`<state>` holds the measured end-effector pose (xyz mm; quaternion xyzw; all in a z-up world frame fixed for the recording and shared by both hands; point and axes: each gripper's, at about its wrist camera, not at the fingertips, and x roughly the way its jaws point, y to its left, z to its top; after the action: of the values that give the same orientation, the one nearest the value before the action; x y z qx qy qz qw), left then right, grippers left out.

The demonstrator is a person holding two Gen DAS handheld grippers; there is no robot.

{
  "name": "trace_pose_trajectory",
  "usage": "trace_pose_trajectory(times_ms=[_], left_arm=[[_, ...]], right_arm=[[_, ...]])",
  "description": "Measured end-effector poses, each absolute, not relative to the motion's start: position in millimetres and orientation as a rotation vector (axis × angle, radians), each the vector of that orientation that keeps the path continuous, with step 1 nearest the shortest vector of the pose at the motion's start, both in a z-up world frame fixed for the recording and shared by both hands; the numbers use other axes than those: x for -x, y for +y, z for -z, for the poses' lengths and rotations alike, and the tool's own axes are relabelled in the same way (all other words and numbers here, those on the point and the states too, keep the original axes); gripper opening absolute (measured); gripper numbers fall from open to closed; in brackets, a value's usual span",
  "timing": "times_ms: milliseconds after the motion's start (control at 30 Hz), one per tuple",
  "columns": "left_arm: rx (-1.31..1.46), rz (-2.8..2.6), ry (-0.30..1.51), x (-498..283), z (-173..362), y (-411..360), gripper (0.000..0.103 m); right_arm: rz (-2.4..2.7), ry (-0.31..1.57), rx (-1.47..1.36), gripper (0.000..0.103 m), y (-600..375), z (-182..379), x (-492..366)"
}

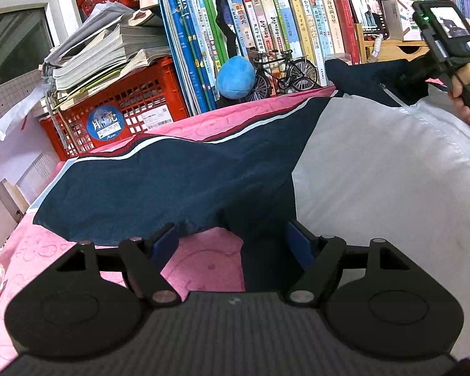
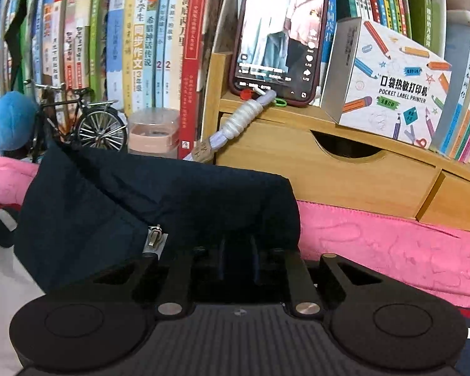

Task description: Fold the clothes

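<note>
navy-and-white jacket (image 1: 178,175) spread on pink blanket (image 1: 203,263), collar (image 2: 159,206) pinched in right gripper (image 2: 238,250), left gripper (image 1: 232,244) held wide open, nothing gripped

Packed bookshelf (image 1: 266,15) behind pink bedspread (image 1: 197,125); red crate (image 1: 125,106) left; window (image 1: 12,31); wooden drawer unit (image 2: 344,172).

Surface: pink embossed cover (image 1: 203,260), filling the lower left of the left wrist view.
Garment: navy and white jacket (image 1: 159,185) spread across it, centre to right.
Far edge: red crate (image 1: 134,106), blue plush (image 1: 235,76), toy bicycle (image 1: 285,73).
Upper right: wooden drawer box (image 2: 344,172).
</note>
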<state>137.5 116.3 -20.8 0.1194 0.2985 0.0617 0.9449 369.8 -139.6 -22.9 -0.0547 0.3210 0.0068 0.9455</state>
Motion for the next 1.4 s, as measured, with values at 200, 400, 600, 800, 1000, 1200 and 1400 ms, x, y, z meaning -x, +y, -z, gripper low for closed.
trace_pose_trajectory(times_ms=[200,400,600,800,1000,1200,1400], left_arm=[[-0.233,-0.127,0.612,-138,20,118,0.078],[-0.233,-0.129,0.612,-138,20,118,0.079],[-0.234,-0.131,0.612,-138,20,118,0.080],[-0.239,-0.134,0.612,-138,20,117,0.081],[-0.250,-0.139,0.610,-138,20,116,0.081],[-0.248,-0.145,0.612,-138,20,117,0.084],[-0.241,-0.146,0.614,-138,19,117,0.085]], right_arm=[[-0.222,0.615,0.020,0.087,-132,-13,-292],[-0.463,0.595,0.201,0.094,-122,-29,-189],[-0.090,0.713,0.109,0.103,-258,13,-167],[0.447,0.713,-0.015,0.102,-379,9,-167],[0.298,0.664,-0.068,0.100,-345,-16,-148],[-0.123,0.656,0.024,0.103,-216,-32,-144],[-0.370,0.684,0.134,0.103,-101,-18,-147]])
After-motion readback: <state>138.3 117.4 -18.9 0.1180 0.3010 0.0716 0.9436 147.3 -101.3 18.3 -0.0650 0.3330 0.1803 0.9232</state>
